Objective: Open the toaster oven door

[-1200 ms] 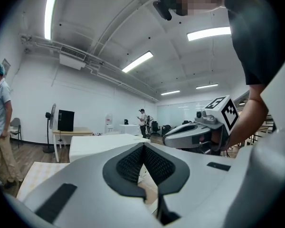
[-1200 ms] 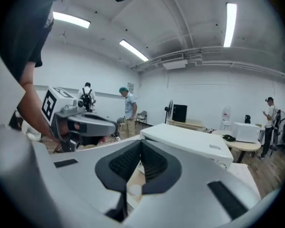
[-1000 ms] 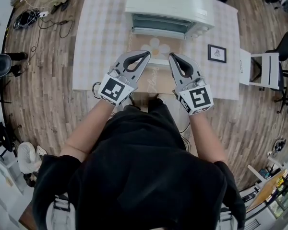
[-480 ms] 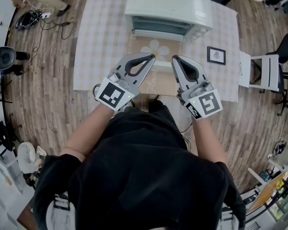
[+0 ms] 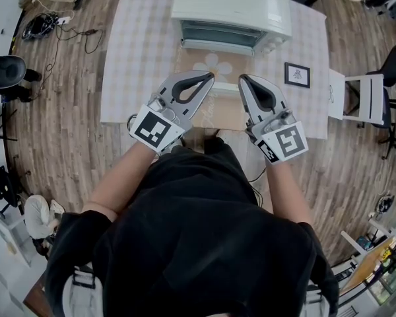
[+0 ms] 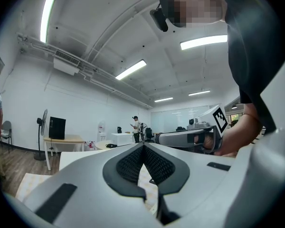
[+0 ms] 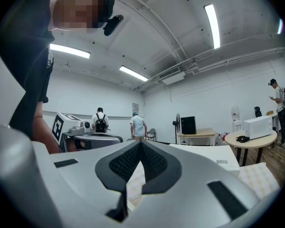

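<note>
Left gripper [image 5: 209, 76], right gripper [image 5: 242, 78] risen, jaws together, toaster oven [image 5: 231, 8] beyond

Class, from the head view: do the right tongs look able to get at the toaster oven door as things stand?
Probably yes. The right tongs point toward the toaster oven, with only a flat flower-printed mat lying between. They are shut, so they would need opening first.

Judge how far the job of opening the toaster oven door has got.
Done: nothing; the toaster oven door looks shut. In hand: left gripper and right gripper, both shut and empty, hover short of it. Left: reach the door, grip it, pull it open.
</note>
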Demonstrator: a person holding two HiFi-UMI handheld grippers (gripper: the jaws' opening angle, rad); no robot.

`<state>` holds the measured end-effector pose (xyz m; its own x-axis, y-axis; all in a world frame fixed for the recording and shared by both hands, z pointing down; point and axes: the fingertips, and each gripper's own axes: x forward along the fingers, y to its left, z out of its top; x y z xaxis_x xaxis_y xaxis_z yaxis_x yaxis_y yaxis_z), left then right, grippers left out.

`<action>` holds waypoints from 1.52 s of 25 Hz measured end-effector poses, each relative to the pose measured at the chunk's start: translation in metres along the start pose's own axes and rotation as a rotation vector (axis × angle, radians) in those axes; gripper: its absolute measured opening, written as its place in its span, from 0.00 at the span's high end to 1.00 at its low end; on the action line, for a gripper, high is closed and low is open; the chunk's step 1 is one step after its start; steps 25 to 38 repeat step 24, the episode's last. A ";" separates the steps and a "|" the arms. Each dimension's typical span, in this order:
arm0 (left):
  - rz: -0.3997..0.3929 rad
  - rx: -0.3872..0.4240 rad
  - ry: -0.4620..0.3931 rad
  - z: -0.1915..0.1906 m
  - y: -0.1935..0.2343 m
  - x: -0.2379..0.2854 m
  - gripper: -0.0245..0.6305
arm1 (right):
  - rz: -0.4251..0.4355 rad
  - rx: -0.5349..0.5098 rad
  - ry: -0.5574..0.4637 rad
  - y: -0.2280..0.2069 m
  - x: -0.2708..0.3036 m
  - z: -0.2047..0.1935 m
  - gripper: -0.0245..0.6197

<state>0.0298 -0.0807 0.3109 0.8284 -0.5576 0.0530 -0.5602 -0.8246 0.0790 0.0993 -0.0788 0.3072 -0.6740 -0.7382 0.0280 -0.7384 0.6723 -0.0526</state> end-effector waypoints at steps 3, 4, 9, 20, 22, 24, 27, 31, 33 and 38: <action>-0.003 0.003 0.001 0.001 -0.001 0.001 0.94 | -0.004 -0.003 0.002 -0.001 -0.002 -0.001 0.94; -0.004 0.005 0.001 0.001 -0.001 0.001 0.94 | -0.005 -0.004 0.002 -0.001 -0.003 -0.001 0.94; -0.009 0.010 0.000 0.003 -0.003 0.000 0.94 | -0.006 -0.011 0.005 0.001 -0.005 -0.001 0.94; -0.008 0.007 0.001 0.002 -0.001 0.004 0.94 | -0.003 -0.017 0.004 -0.001 -0.004 0.001 0.94; -0.008 0.007 0.001 0.003 0.000 0.003 0.94 | 0.000 -0.017 0.006 0.000 -0.003 0.000 0.94; -0.009 0.010 0.001 0.003 0.000 0.003 0.94 | 0.003 -0.018 0.010 0.001 -0.002 0.000 0.94; -0.009 0.010 0.001 0.003 0.000 0.003 0.94 | 0.003 -0.018 0.010 0.001 -0.002 0.000 0.94; -0.009 0.010 0.001 0.003 0.000 0.003 0.94 | 0.003 -0.018 0.010 0.001 -0.002 0.000 0.94; -0.009 0.010 0.001 0.003 0.000 0.003 0.94 | 0.003 -0.018 0.010 0.001 -0.002 0.000 0.94; -0.009 0.010 0.001 0.003 0.000 0.003 0.94 | 0.003 -0.018 0.010 0.001 -0.002 0.000 0.94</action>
